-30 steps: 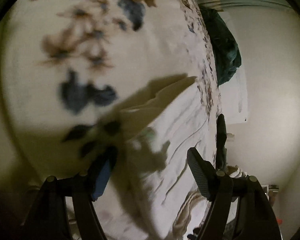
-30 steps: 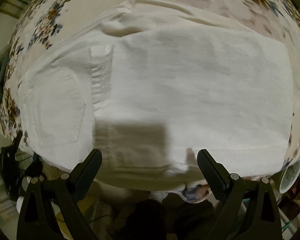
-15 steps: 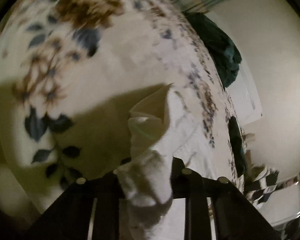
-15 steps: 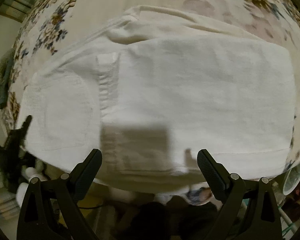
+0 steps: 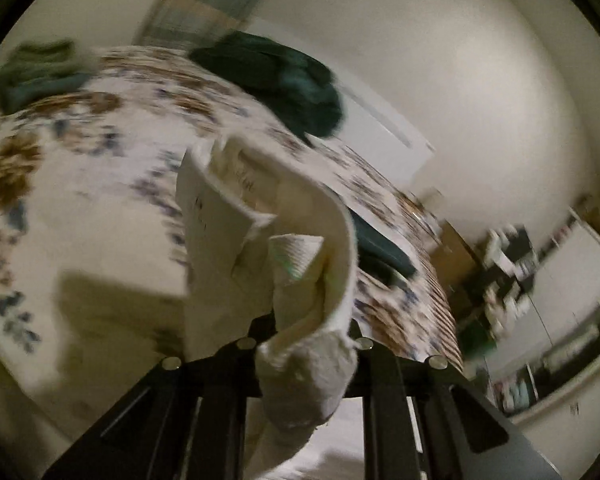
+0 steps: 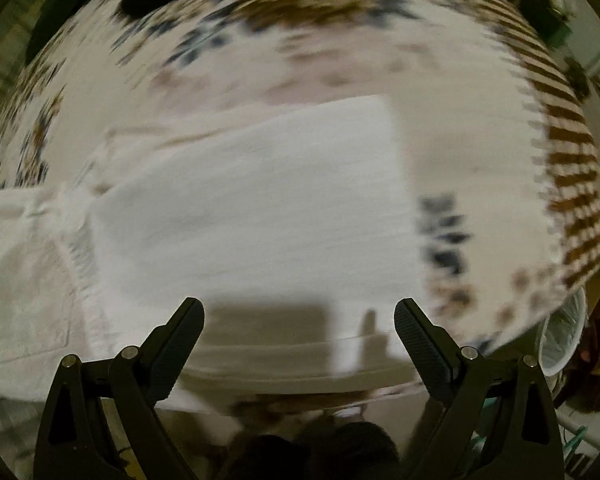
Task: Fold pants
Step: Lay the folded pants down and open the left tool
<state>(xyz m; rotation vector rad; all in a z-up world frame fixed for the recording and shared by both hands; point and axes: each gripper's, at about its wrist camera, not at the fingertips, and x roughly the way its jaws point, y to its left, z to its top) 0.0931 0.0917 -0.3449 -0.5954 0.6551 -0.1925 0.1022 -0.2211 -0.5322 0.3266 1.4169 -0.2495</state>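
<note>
Since a second ago, the left gripper [image 5: 312, 344] has clamped shut on the white pants [image 6: 236, 216] at one end and lifted it off the floral bedspread [image 5: 80, 184]; the rest lies flat. Dark green clothes [image 5: 284, 84] sit near the cream wall [image 5: 440, 60]. Right gripper [image 6: 300, 344] hovers open.

Floral bedspread [image 5: 100, 208], plain pale wall [image 5: 440, 60], dim warm light.
</note>
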